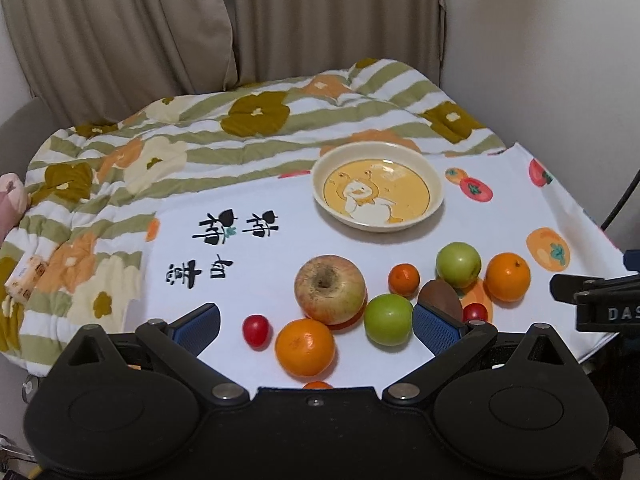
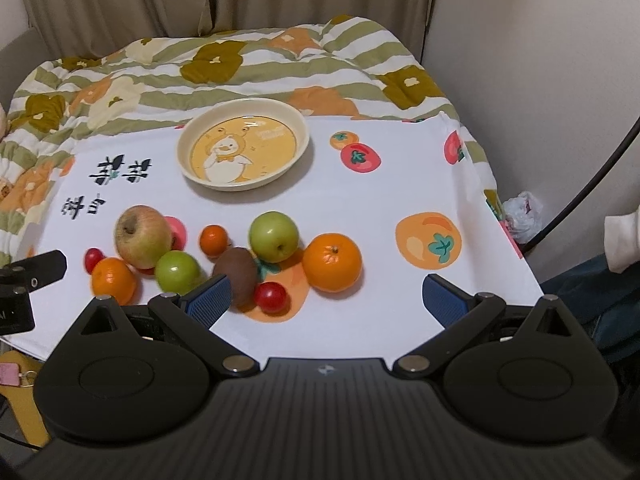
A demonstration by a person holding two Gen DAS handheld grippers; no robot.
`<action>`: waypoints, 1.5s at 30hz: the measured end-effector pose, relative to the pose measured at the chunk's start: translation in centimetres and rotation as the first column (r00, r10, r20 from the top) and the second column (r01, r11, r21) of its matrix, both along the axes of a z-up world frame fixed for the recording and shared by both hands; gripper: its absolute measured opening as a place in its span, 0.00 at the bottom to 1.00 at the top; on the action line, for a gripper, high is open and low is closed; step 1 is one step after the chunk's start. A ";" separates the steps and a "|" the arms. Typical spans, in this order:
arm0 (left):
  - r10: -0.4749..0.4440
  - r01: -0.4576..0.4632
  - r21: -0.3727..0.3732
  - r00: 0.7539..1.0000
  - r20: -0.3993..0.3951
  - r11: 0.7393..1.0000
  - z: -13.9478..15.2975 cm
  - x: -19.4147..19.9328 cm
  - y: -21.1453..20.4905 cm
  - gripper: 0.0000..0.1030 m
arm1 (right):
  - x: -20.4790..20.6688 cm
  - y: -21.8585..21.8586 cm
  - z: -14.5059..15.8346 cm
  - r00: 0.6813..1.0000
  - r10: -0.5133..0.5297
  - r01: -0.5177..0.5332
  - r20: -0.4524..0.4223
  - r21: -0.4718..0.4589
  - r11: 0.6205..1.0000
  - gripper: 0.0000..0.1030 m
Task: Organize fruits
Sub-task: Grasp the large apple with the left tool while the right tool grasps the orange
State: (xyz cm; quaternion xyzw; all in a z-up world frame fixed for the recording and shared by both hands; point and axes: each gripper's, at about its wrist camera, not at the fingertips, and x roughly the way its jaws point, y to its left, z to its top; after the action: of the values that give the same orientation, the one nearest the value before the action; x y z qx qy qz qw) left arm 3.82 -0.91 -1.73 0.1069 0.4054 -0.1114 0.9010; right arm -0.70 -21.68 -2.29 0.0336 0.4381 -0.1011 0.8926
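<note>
An empty cream bowl [image 1: 378, 192] with a duck picture stands on the white cloth; it also shows in the right wrist view [image 2: 244, 150]. In front of it lie a big apple [image 1: 330, 289], two green apples [image 1: 388, 319] [image 1: 458, 264], oranges [image 1: 305, 347] [image 1: 508, 277], a small mandarin [image 1: 404, 279], a kiwi [image 1: 440, 298] and cherry tomatoes [image 1: 257, 331]. My left gripper [image 1: 316, 326] is open above the near fruit. My right gripper [image 2: 326, 298] is open near an orange [image 2: 332, 263], a kiwi [image 2: 236, 274] and a tomato [image 2: 271, 297].
A striped flowered quilt [image 1: 200, 140] lies behind and left of the cloth. Curtains [image 1: 160, 20] hang at the back, a wall [image 2: 540, 60] on the right. A plastic bag [image 2: 522, 216] lies off the right edge. The other gripper [image 1: 596, 300] shows at the right.
</note>
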 end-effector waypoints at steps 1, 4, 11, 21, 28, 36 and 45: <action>0.004 -0.004 0.007 1.000 0.001 1.000 -0.4 0.3 -0.3 1.00 | 0.2 -0.3 -0.2 1.000 0.004 -0.004 -0.002 0.007 1.000 1.00; 0.020 -0.020 0.008 1.000 -0.005 1.000 -1.7 1.1 -1.1 1.00 | 0.9 -1.5 -1.4 1.000 0.018 -0.018 -0.010 0.024 1.000 1.00; 0.105 -0.105 0.041 0.994 -0.015 0.994 -4.7 3.6 -2.9 1.00 | 3.8 -3.9 -5.0 0.997 0.068 -0.065 -0.033 0.066 0.996 1.00; 0.235 -0.231 0.089 0.971 -0.037 0.969 -8.0 7.8 -4.7 0.98 | 7.5 -6.3 -8.9 0.981 0.179 -0.167 -0.080 0.134 0.977 1.00; 0.286 -0.276 0.098 0.953 -0.102 0.956 -10.4 9.6 -5.1 0.93 | 9.3 -6.5 -10.7 0.959 0.258 -0.238 -0.116 0.159 0.958 1.00; 0.312 -0.300 0.104 0.943 -0.118 0.948 -11.7 10.4 -5.3 0.91 | 10.1 -6.7 -12.0 0.941 0.302 -0.276 -0.150 0.173 0.945 0.93; 0.285 -0.273 0.094 0.949 -0.136 0.957 -12.3 11.0 -5.4 0.77 | 10.6 -6.1 -12.4 0.930 0.331 -0.300 -0.160 0.187 0.935 0.83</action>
State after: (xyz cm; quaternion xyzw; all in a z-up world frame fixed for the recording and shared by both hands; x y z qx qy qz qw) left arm 14.78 -6.31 -13.99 0.0733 0.4861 0.0246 0.8705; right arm 9.88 -27.76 -14.67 0.0242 0.5273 0.0766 0.8459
